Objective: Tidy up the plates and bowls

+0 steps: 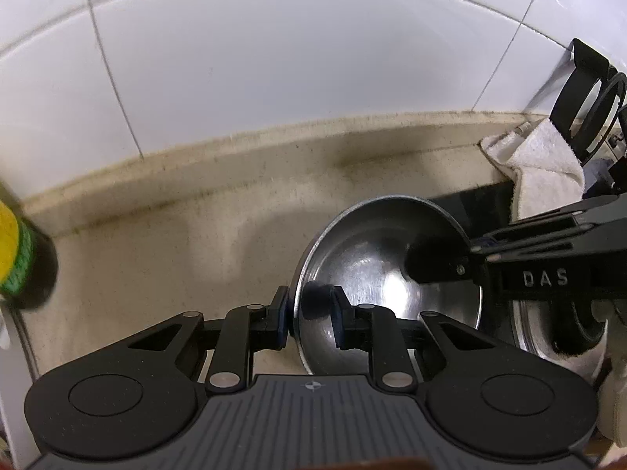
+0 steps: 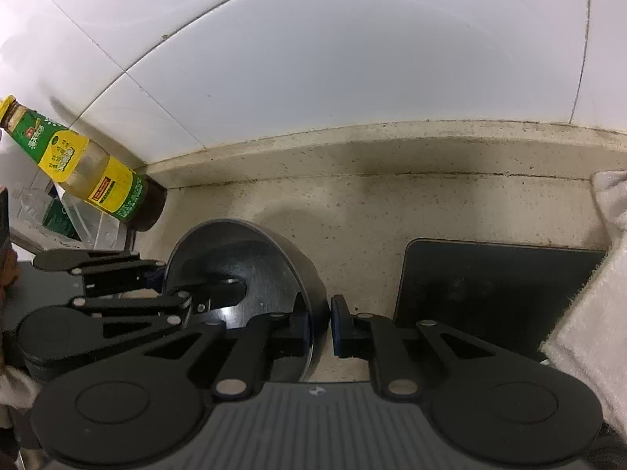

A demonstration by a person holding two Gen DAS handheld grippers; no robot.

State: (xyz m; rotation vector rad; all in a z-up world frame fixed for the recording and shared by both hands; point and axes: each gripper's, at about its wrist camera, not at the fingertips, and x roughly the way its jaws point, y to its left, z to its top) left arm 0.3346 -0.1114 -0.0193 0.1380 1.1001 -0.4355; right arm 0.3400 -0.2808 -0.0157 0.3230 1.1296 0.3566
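A shiny steel bowl is held over the beige counter, gripped on opposite rims by both grippers. My left gripper is shut on the bowl's left rim, one finger inside and one outside. My right gripper is shut on the bowl's right rim in the same way. In the left wrist view the right gripper reaches in from the right. In the right wrist view the left gripper comes in from the left.
A white tiled wall stands behind the counter. A yellow-green bottle stands at the left. A black mat lies at the right, with a white towel and a black rack beyond it.
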